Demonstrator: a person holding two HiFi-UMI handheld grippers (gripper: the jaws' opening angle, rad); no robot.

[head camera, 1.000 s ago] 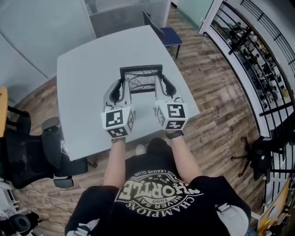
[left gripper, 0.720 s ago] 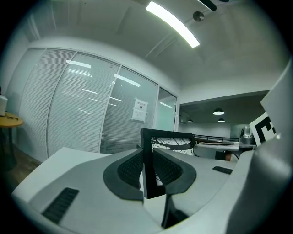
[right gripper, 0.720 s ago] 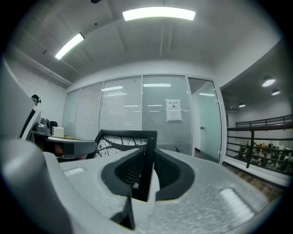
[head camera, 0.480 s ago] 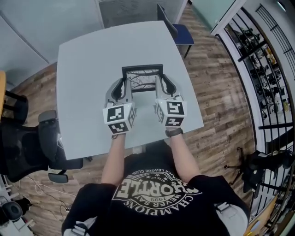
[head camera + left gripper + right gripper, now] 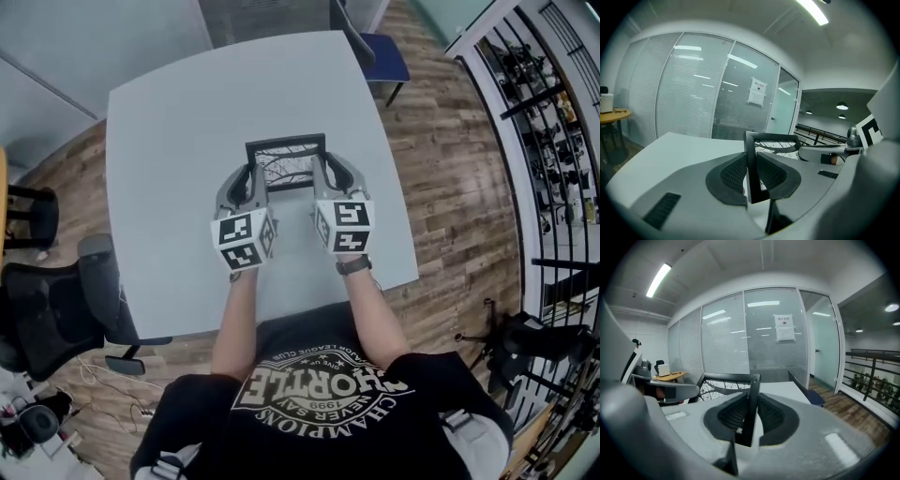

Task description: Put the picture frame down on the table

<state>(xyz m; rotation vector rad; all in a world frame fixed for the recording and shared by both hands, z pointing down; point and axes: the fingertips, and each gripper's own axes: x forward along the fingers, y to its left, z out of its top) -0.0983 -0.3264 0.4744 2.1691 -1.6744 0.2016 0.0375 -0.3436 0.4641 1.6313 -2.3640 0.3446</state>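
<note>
The picture frame (image 5: 286, 161), black-edged with a print of dark branching lines on white, stands upright above the middle of the pale grey table (image 5: 169, 131), its face turned toward the person; whether its lower edge touches the tabletop cannot be told. The left gripper (image 5: 247, 180) has the frame's left side bar: in the left gripper view both ribbed pads are pressed flat against that bar, one on each face, with no gap showing. The right gripper (image 5: 329, 174) has the opposite side bar in the same way, its two dark pads shut tight on the bar in the right gripper view. The two grippers sit level with each other, the frame spanning the space between them, and their marker cubes point back toward the person's forearms. Beyond the far edge of the table a blue chair (image 5: 385, 58) is pushed near the corner. A black office chair (image 5: 56, 309) stands on the wood floor just beside the table's left edge. A glass wall with blinds (image 5: 726, 338) lies behind the table, with a sheet of paper (image 5: 784, 328) stuck to it.
</note>
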